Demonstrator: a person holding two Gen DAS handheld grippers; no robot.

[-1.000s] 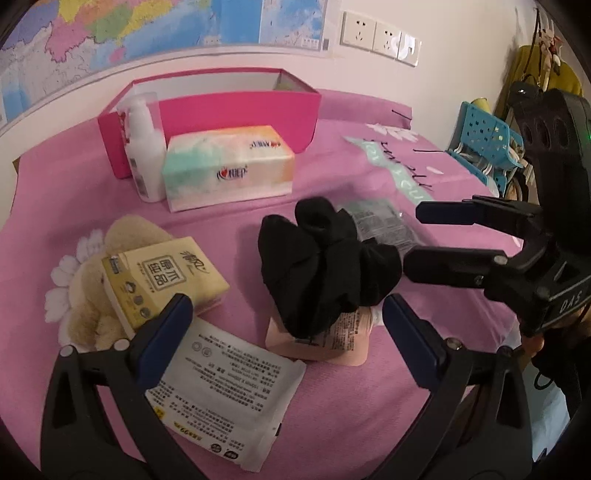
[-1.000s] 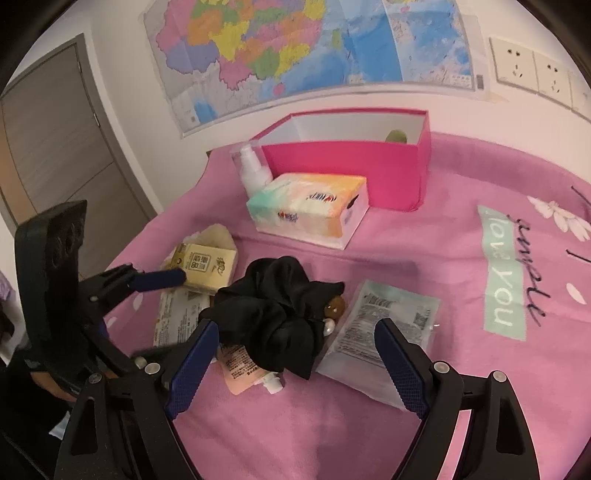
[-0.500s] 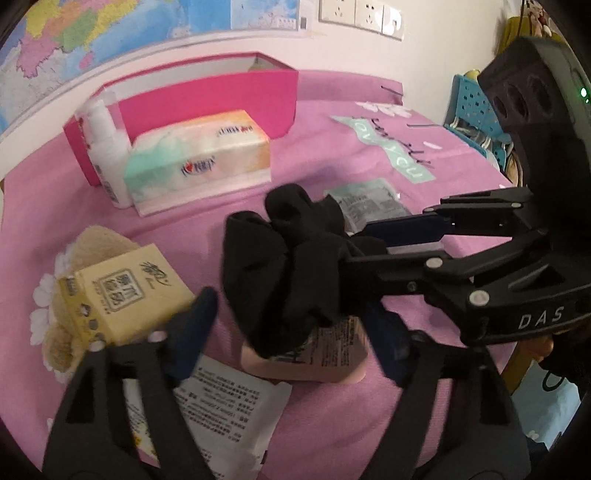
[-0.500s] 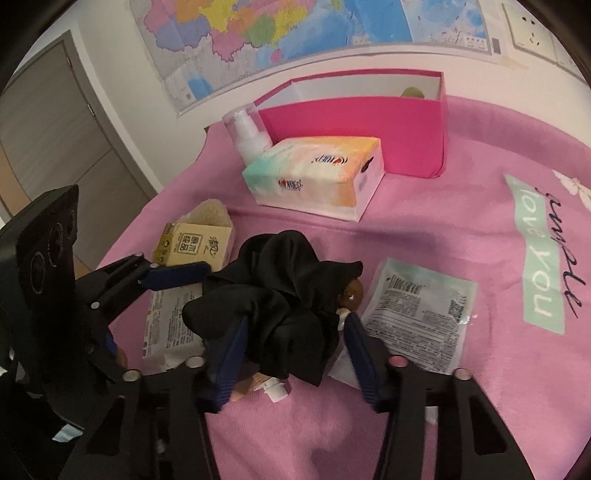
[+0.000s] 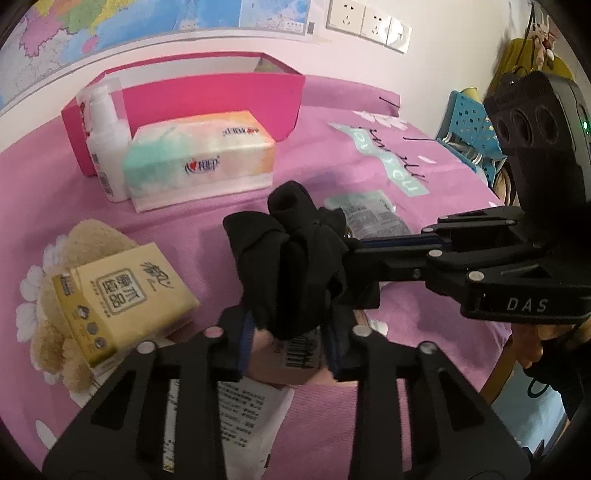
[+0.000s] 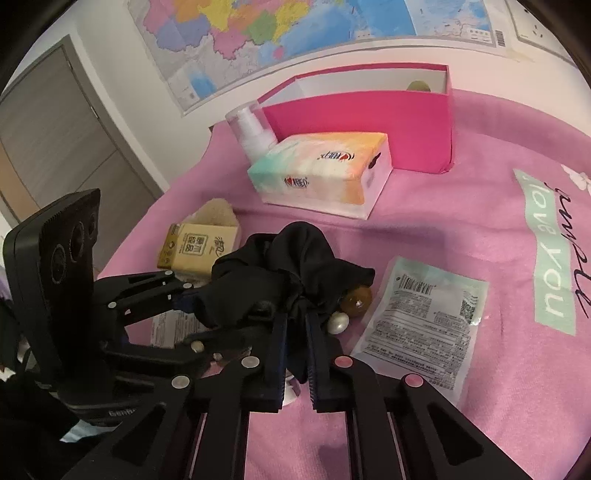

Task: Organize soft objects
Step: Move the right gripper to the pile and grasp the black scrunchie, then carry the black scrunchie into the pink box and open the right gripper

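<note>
Closing from both sides, left gripper (image 5: pixel 288 341) and right gripper (image 6: pixel 295 345) pinch the black scrunchie (image 5: pixel 291 254) between them.

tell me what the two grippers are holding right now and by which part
Both hold the black scrunchie: the right gripper pinches a fold at its near edge, the left gripper clamps the bunched fabric on its other side.

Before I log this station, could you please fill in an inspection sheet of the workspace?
Surface: pink cloth-covered table, crowded.
Job's things: black fabric scrunchie; open pink cardboard box behind.
Clutter: pastel tissue box, yellow tissue pack on beige plush bear, white pump bottle, printed sachets.
Grippers: left gripper and right gripper, jaws just closing, each clamped on the scrunchie.
Cables: nothing seen.
Surroundings: wall map, sockets, grey door.
</note>
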